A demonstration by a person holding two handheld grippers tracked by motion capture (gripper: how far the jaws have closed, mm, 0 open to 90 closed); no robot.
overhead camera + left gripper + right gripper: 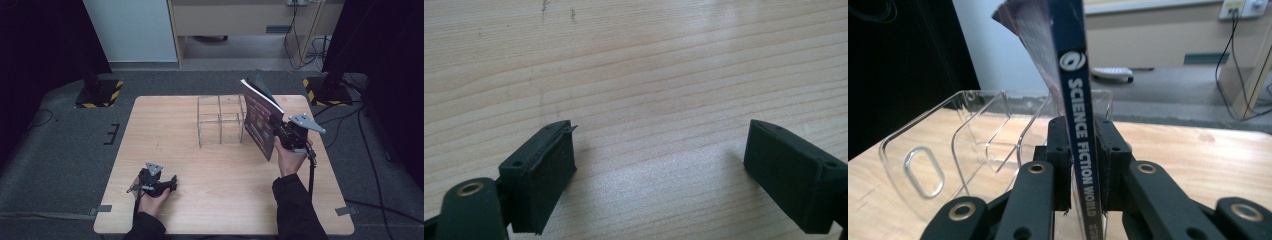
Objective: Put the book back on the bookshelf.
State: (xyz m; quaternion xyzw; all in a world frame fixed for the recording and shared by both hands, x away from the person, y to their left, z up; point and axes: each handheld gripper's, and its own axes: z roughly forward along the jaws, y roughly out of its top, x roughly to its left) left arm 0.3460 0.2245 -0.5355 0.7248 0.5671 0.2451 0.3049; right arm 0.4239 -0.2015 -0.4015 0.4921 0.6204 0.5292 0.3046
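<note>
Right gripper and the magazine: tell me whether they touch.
Touching. The right gripper view shows the right gripper with both jaws pressed against the spine of the magazine, no gap on either side.

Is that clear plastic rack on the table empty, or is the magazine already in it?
Empty. The clear rack holds nothing in its slots; the magazine is outside it, raised upright beside it, clamped by the right gripper.

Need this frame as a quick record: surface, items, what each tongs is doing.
surface: wooden table
rack: clear plastic rack with compartments, near the table's far edge
magazine: spine reads SCIENCE FICTION WORLD, held upright and off the table, just right of the rack
right tongs: clamped on the magazine's spine, jaws either side
left tongs: jaws wide apart, nothing between them, low over bare wood at the near left of the table
</note>
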